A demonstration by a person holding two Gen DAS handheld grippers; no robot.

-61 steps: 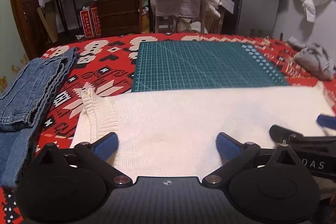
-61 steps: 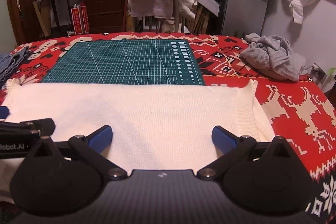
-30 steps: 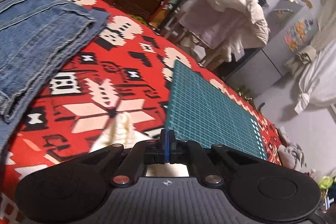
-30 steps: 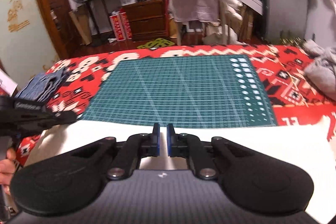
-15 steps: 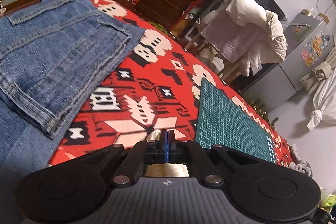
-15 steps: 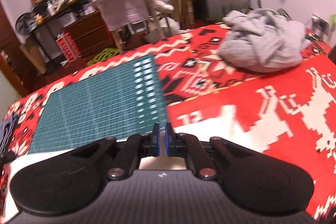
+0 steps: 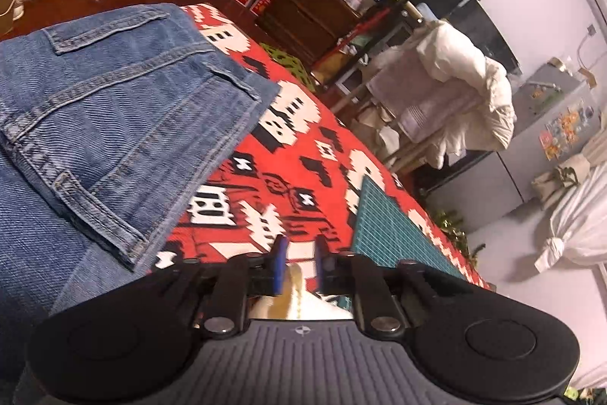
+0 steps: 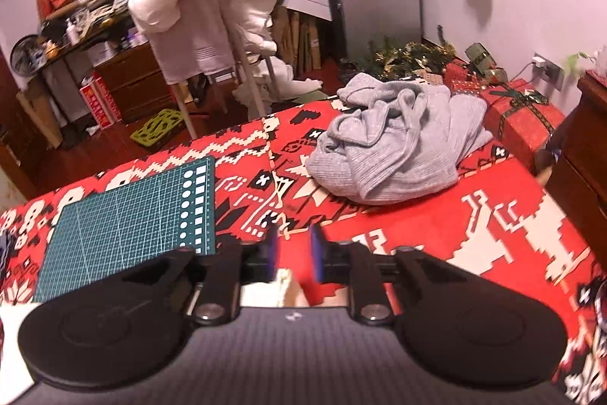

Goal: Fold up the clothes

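On the red patterned cloth (image 7: 288,185) that covered the tabletop, the left tongs (image 7: 299,262) stood a little open, with a small gap between the two blue pads (image 7: 280,262), and nothing was pressed between them. Just under them I could see only a small piece of the cream sweater (image 7: 273,306), close to the body of the tool, so most of this garment was hidden from that side. To the left of these tongs lay the folded blue jeans (image 7: 95,124), flat on the cloth and reaching its edge, and to the right the green cutting mat (image 7: 394,230) lay near the tips. The right tongs (image 8: 294,253) were also slightly open, the pads (image 8: 315,253) apart and holding nothing. Below them a cream strip of the sweater (image 8: 284,287) showed, and one more white part of it (image 8: 15,348) lay at the lower left corner of the right view. Beyond the right tongs, well apart from them, a grey garment (image 8: 394,143) sat in a crumpled heap on the cloth. Beside the mat (image 8: 125,215) the cloth pattern (image 8: 493,234) was bare. Behind the tabletop a chair (image 8: 212,14) carried white clothes and a towel.
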